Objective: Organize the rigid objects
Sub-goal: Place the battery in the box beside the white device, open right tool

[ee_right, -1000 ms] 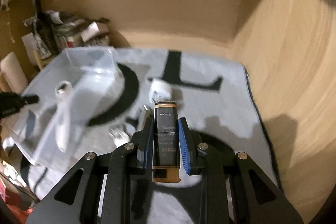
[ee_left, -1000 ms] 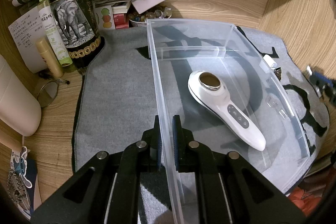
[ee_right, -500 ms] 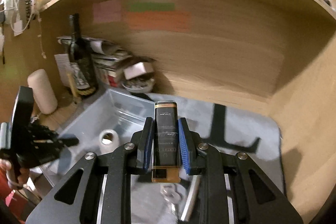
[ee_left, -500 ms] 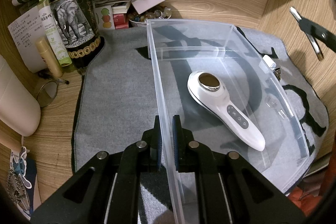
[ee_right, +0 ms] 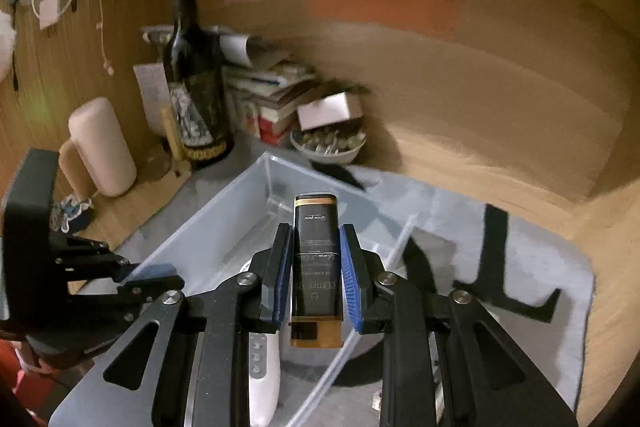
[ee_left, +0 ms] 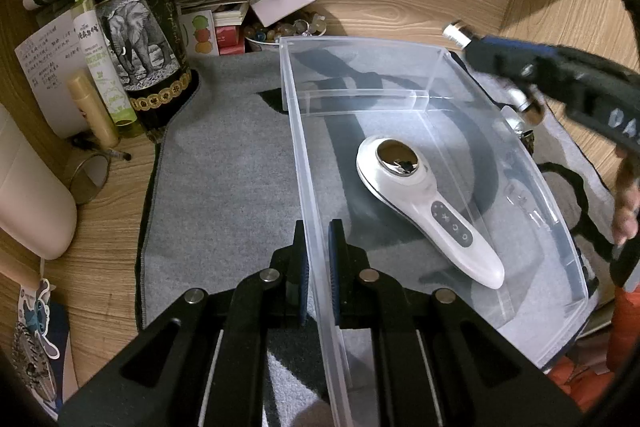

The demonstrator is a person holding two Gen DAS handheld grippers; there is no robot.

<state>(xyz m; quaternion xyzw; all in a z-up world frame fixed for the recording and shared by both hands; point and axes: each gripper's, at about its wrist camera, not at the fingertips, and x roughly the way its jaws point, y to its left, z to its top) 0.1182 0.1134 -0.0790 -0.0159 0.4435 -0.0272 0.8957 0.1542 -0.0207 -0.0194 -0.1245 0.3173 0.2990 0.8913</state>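
A clear plastic bin (ee_left: pixel 304 147) lies on a grey mat (ee_left: pixel 224 167). My left gripper (ee_left: pixel 318 227) is shut on the bin's near left wall, one pad on each side. Inside the bin rests a white handheld device (ee_left: pixel 424 211) with a round metal head. My right gripper (ee_right: pixel 316 231) is shut on a flat black bottle with gold ends (ee_right: pixel 316 259) and hangs above the bin (ee_right: pixel 224 223), over the white device (ee_right: pixel 262 367). In the left wrist view the right gripper (ee_left: pixel 486 55) reaches in over the bin's far right corner.
A dark wine bottle with an elephant label (ee_left: pixel 136 27), a green spray bottle (ee_left: pixel 100 67), a cream cylinder (ee_left: pixel 28 195), stacked books (ee_right: pixel 276 99) and a bowl of small bits (ee_left: pixel 280 31) crowd the back left. Small metal items (ee_left: pixel 524 131) lie right of the bin. Wooden walls close the back and right.
The right gripper has swung left and a little up with the black bottle, from over the mat to above the bin. The left gripper and the bin have stayed put.
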